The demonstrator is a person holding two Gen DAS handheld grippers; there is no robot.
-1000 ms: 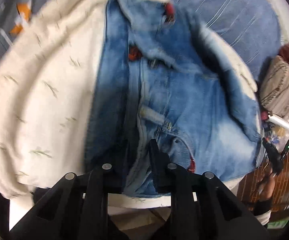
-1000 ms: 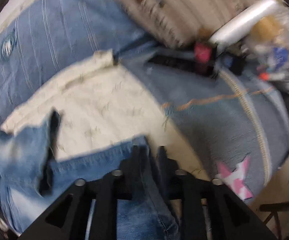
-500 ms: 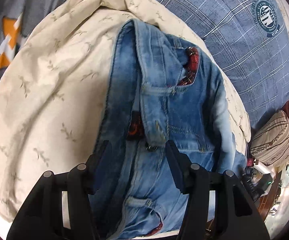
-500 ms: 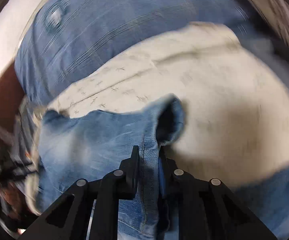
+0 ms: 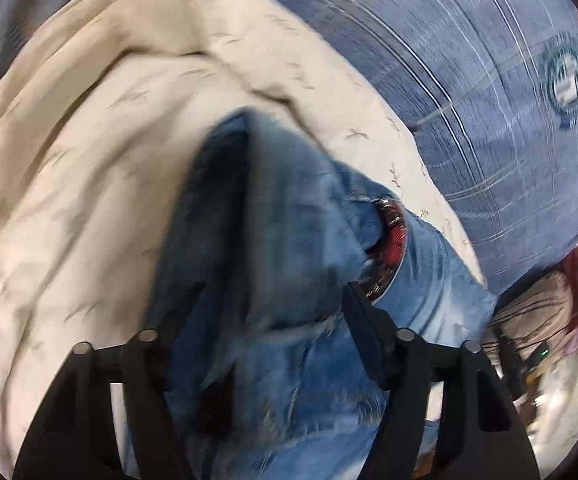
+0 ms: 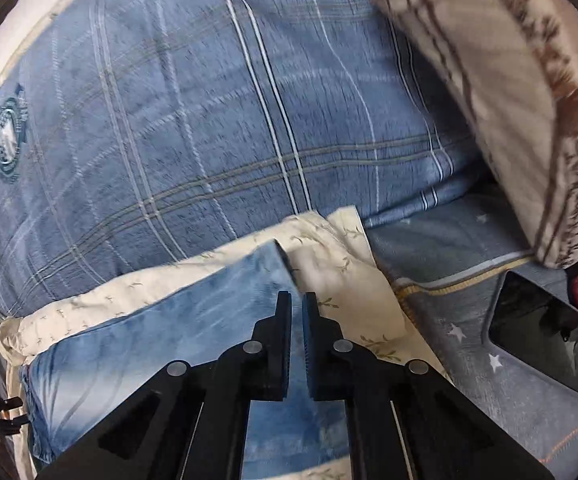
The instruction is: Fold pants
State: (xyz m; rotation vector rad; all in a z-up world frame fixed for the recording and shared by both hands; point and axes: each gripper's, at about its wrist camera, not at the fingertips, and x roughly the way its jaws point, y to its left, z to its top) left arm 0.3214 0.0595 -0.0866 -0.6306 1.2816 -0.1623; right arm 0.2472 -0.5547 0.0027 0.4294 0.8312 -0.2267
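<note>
— What surface is shown?

— A bed is seen, covered by a cream sheet [image 5: 89, 184] printed with small sprigs, with a blue plaid quilt [image 6: 193, 120] bearing a round crest laid beyond it. A striped cushion [image 6: 501, 80] is propped at the right, and a dark tablet [image 6: 545, 332] rests on a grey star-patterned cover [image 6: 469, 360].

— Where are the jeans [image 5: 289, 280]?

— They are spread on the cream sheet, bunched, a red plaid lining exposed.

— And the tongs?

— The left gripper [image 5: 273, 300] is held spread over the denim, nothing pinched. The right gripper [image 6: 296, 300] is nearly pressed together, a narrow gap left at the jeans' edge; a grip on cloth cannot be confirmed.
</note>
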